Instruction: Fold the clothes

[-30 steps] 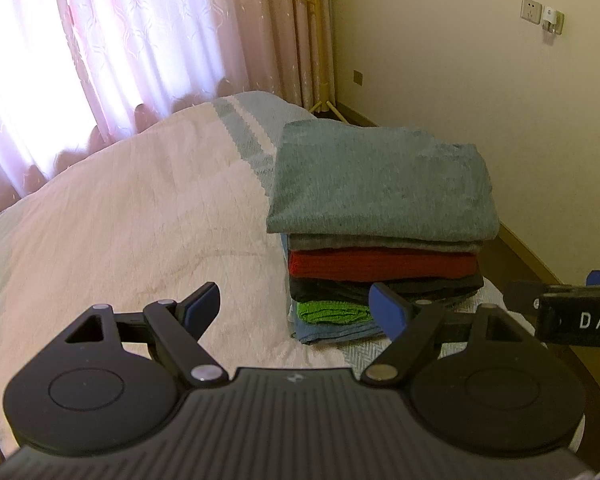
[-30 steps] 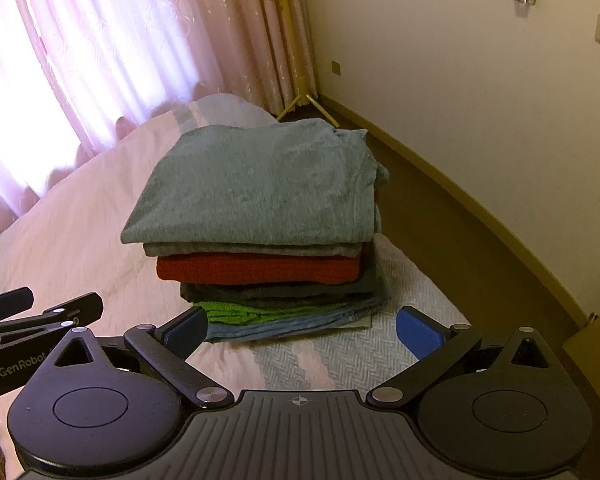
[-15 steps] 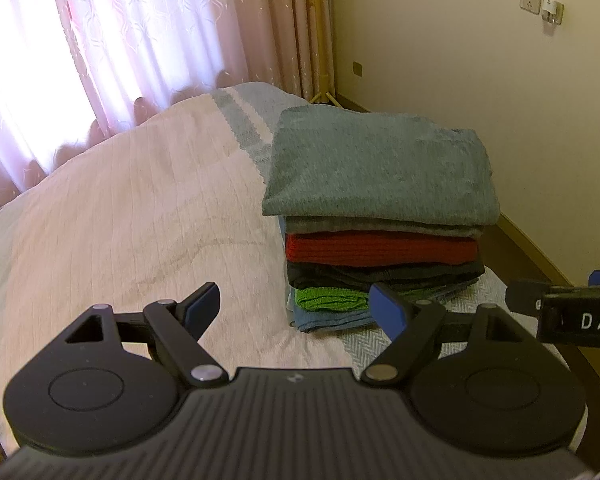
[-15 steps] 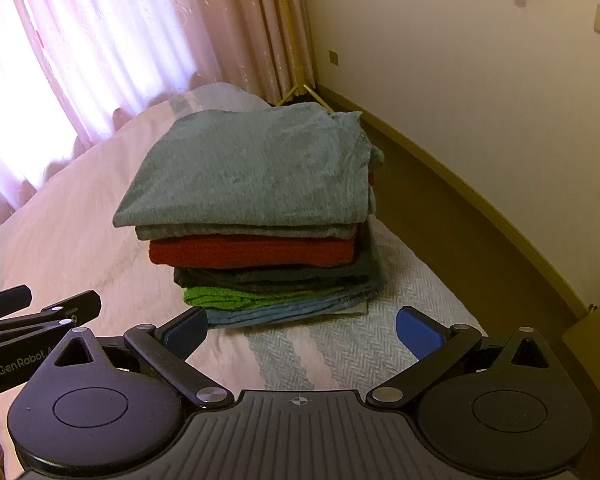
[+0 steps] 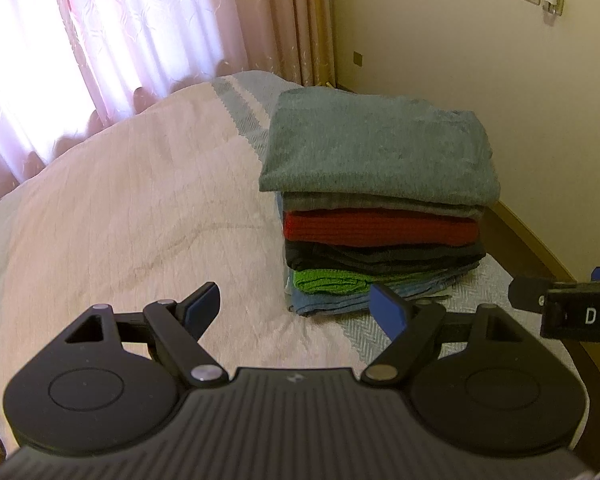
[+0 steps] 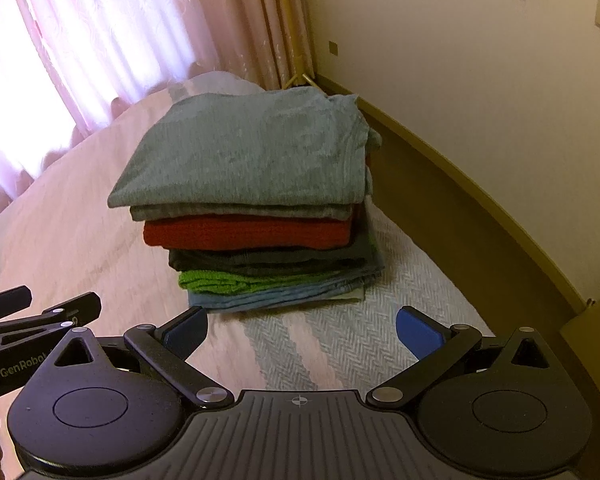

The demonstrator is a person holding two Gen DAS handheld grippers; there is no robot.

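Six or so folded garments in one stack [image 5: 376, 216] near the right edge of the bed [image 5: 132, 216]; grey-green top layer, red [image 5: 380, 229] and green [image 5: 328, 280] below. Left gripper [image 5: 296, 304] just short of it, jaws spread, holding nothing.

Right view: same stack [image 6: 252, 208], squared and flat. Right gripper [image 6: 300, 330] likewise spread wide, empty, clear of the cloth. No loose garment in sight. Fits a finished pile, or a pause between garments; no next grasp settled from this.
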